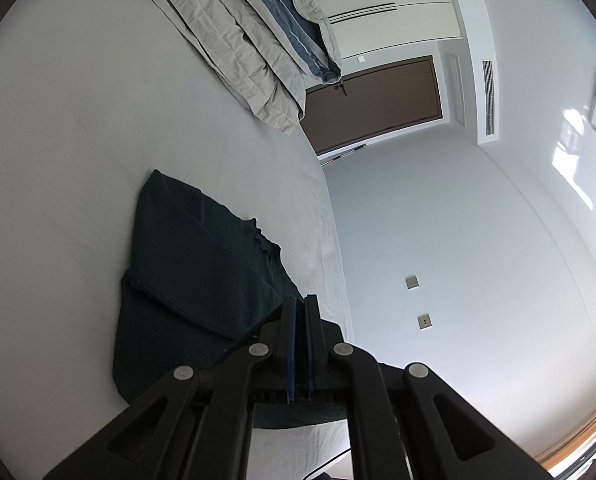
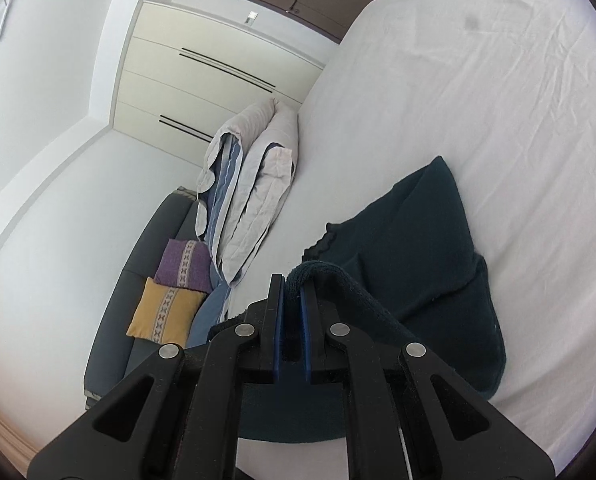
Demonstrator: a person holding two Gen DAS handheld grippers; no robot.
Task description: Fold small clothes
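Observation:
A dark green garment (image 1: pixel 194 264) lies partly folded on the white bed sheet (image 1: pixel 78 120), one layer lapped over another. My left gripper (image 1: pixel 300 300) is shut at the garment's near right edge, and the cloth rises to its blue pads with only a thin dark sliver showing between them. In the right wrist view the same garment (image 2: pixel 417 240) spreads to the right. A rolled edge of it climbs into my right gripper (image 2: pixel 292 280), which is shut on that cloth. Both held edges are lifted off the sheet (image 2: pixel 497 100).
A folded grey and blue quilt (image 1: pixel 238 40) lies further up the bed, seen also in the right view as the quilt (image 2: pixel 254 184). Beside the bed stands a dark sofa (image 2: pixel 138 272) with a purple cushion (image 2: pixel 184 264) and a yellow cushion (image 2: pixel 164 314). The bed edge (image 1: pixel 329 220) drops off near a white wall (image 1: pixel 457 240).

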